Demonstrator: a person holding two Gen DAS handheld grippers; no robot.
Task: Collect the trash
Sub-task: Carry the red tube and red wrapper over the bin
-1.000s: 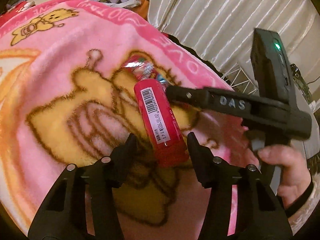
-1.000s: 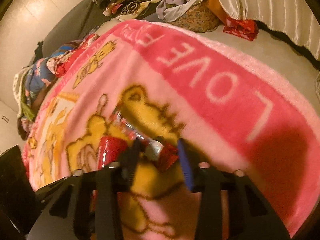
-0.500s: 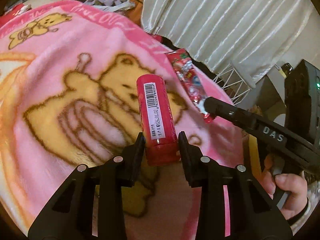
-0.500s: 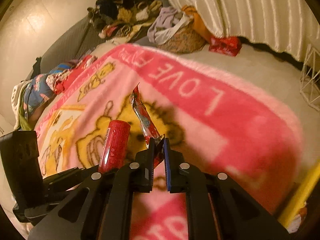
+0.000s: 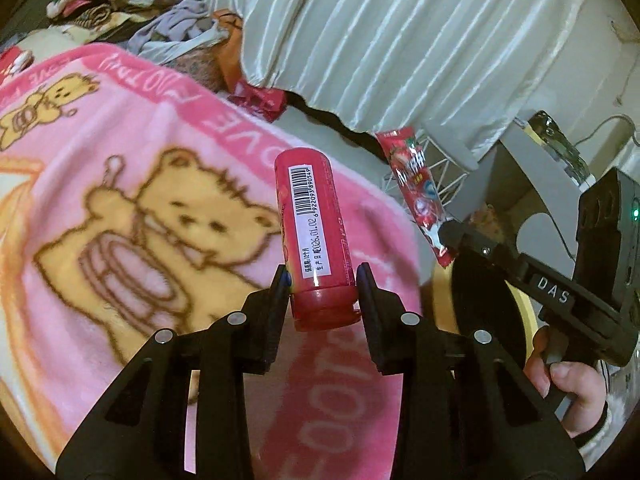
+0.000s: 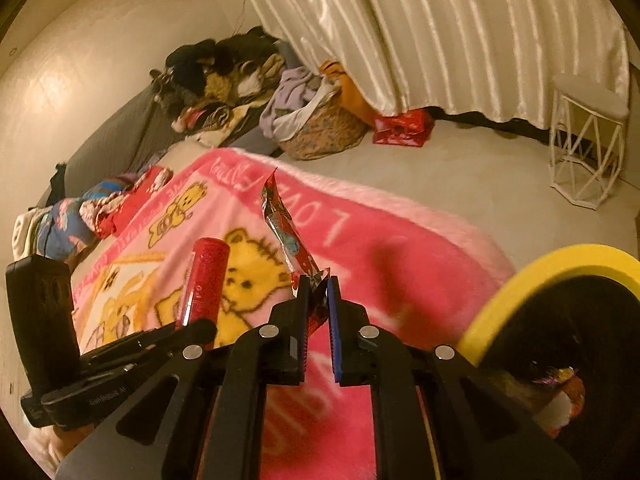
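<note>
My left gripper (image 5: 322, 282) is shut on a red cylindrical tube (image 5: 314, 232) with a barcode label, held upright above the pink bear blanket (image 5: 120, 200). The tube also shows in the right wrist view (image 6: 206, 280). My right gripper (image 6: 316, 292) is shut on a red candy wrapper (image 6: 282, 226), which stands up from the jaws; it shows in the left wrist view too (image 5: 416, 188). A yellow-rimmed trash bin (image 6: 560, 276) with a dark inside sits at the right, beside the blanket's edge, with trash at its bottom (image 6: 560, 392).
A basket of clothes (image 6: 320, 128) and a red bag (image 6: 404, 128) lie on the floor by the pale curtain (image 6: 440, 32). A white wire stool (image 6: 584, 148) stands at the right. A clothes pile (image 6: 220, 76) lies on a grey couch.
Both grippers have lifted off the blanket and moved right toward the yellow bin, each carrying its item. The bin has come into view.
</note>
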